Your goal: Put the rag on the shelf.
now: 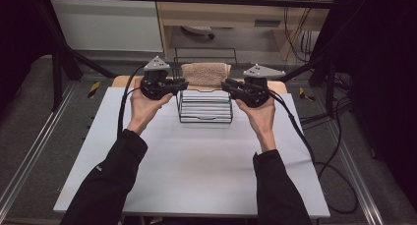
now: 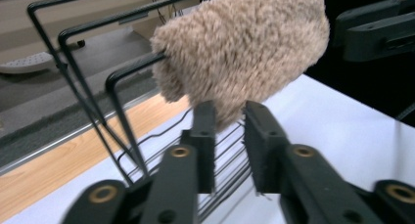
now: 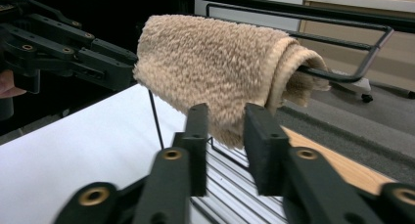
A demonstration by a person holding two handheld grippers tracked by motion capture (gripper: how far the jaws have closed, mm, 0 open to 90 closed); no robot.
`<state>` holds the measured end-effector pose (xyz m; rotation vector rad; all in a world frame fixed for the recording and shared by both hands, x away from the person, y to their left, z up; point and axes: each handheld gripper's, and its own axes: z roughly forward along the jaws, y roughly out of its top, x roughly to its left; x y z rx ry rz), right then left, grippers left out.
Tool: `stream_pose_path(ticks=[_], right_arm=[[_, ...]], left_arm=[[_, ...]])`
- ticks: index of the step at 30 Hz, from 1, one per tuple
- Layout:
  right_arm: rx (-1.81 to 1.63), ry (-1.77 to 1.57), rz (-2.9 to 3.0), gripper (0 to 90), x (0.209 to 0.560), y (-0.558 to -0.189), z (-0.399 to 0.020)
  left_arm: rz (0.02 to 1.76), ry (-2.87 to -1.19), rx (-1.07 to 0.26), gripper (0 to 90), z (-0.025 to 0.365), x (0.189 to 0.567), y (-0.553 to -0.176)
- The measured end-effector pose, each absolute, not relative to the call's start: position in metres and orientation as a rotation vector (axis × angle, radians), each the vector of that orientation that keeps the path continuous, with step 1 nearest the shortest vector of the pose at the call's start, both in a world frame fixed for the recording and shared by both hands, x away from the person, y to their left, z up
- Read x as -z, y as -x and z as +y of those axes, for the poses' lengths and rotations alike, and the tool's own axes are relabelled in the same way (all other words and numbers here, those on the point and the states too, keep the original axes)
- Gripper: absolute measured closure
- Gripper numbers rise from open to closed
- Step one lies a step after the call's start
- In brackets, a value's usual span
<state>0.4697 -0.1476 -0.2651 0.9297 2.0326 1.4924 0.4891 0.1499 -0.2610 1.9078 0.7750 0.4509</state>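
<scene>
High view: towel (image 1: 205, 73) hangs folded over the rack (image 1: 204, 107) bar, between left tool (image 1: 183, 84) and right tool (image 1: 226, 85). Both tools are slightly spread, with the towel's lower edge just ahead of their tips.

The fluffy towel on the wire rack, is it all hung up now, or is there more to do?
Mostly done, it seems. The towel is draped over a bar of the wire rack. The left gripper and right gripper sit at its two ends, jaws slightly apart, and none of their pads looks pressed on it. What looks left: pulling both grippers away, maybe straightening the towel first.
</scene>
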Motion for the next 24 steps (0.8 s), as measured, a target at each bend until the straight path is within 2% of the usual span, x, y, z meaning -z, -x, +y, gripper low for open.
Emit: stream_pose_path(ticks=[6, 8, 18, 24], right_arm=[[-1.486, -0.963, 2.056, 55.8, 0.265, -0.458, -0.163], [-1.483, -0.968, 2.054, 48.1, 0.266, -0.454, -0.167], [-1.450, -1.035, 2.078, 21.0, 0.282, -0.436, -0.189], [-1.419, -1.057, 2.103, 11.8, 0.298, -0.425, -0.201]], left_arm=[[0.786, -1.924, -0.451, 58.0, 0.163, 0.266, -0.479], [0.789, -1.939, -0.445, 53.7, 0.168, 0.270, -0.475], [0.820, -1.971, -0.428, 29.7, 0.191, 0.303, -0.455], [0.846, -1.992, -0.438, 18.4, 0.211, 0.329, -0.438]])
